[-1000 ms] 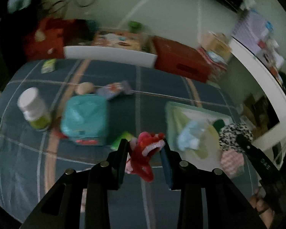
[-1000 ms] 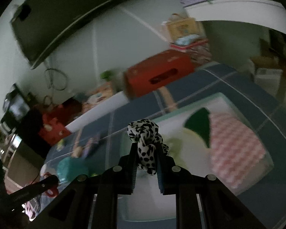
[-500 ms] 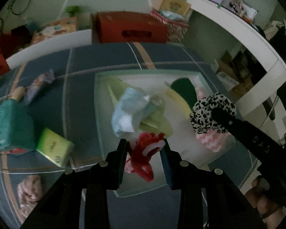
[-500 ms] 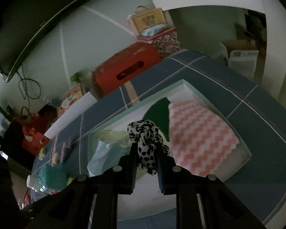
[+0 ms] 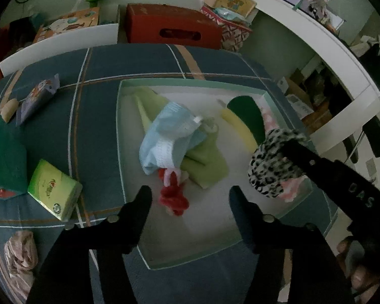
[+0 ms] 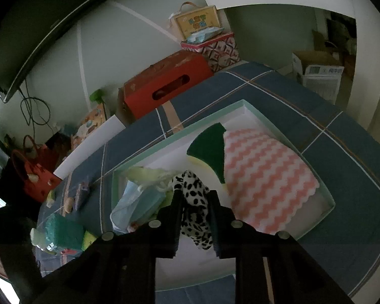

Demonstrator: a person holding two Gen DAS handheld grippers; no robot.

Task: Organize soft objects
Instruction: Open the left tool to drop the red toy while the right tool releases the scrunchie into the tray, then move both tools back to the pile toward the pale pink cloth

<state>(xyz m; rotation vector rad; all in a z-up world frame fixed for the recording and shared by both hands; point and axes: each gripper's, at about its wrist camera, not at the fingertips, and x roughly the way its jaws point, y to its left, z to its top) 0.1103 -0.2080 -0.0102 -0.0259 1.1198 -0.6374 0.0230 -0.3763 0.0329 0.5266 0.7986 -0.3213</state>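
Spotted scrunchie [image 6: 193, 202] pinched in right gripper [image 6: 195, 215] above the tray [image 6: 326, 197].
Left gripper [image 5: 188, 195] gapes wide, empty; red scrunchie [image 5: 173, 197] lies inside tray, just beyond its fingertips.

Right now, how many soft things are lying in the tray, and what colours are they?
Light blue cloth: 1
Lime green cloth: 1
Red fuzzy thing: 1
Pink zigzag cloth: 1
Green and yellow sponge: 1
Total in the tray: 5
Not counted: the spotted scrunchie, held above it in the right gripper.
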